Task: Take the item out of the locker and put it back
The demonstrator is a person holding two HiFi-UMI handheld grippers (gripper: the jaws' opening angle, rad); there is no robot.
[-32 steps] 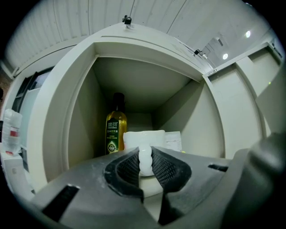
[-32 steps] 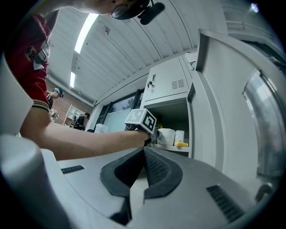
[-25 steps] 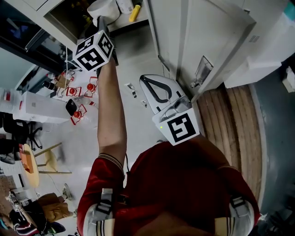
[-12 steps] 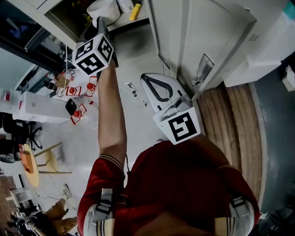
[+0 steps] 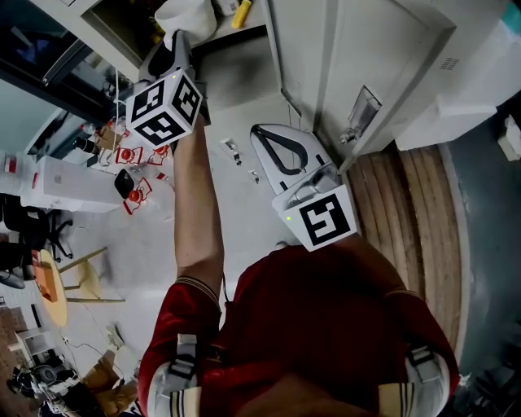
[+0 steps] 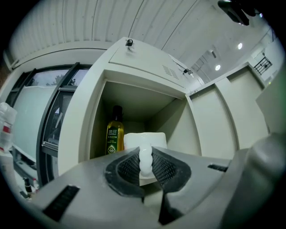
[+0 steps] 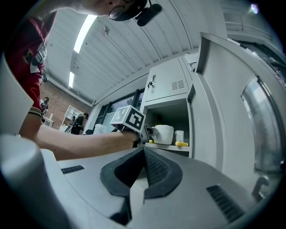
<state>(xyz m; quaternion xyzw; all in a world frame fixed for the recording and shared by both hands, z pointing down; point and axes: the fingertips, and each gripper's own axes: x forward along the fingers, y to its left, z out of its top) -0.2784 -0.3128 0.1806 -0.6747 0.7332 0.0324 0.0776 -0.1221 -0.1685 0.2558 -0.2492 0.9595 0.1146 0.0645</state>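
Pinching the looped handle of a white ceramic mug [image 6: 145, 139], the left gripper [image 6: 145, 166] is holding its ribbed black pads narrowly apart, with only the handle's thickness between them. The mug is sitting at the front of the open compartment of a pale grey metal locker [image 6: 85, 116]. It seems to be right at the shelf's edge, though I cannot tell whether its base is touching the shelf.

In the left gripper view, a dark-capped bottle of golden oil with a green label [image 6: 115, 134] is standing upright deeper inside, at about ten o'clock from the mug. In the right gripper view, a small white plastic bottle [image 7: 179, 135] and a short yellow object [image 7: 181, 143] are lying on the same shelf at three o'clock from the mug [image 7: 164, 133].

In the head view, the person's bare left arm is stretching up toward twelve o'clock. There the left gripper [image 5: 173, 49] is meeting the mug [image 5: 186, 16] in the compartment.

The right gripper [image 7: 143, 154] is carrying nothing, its pads pressed together. In the head view, this right gripper [image 5: 269, 147] is hanging at about five o'clock from the left one, well apart from the mug. It is just beside the locker's open grey door [image 5: 366, 49].
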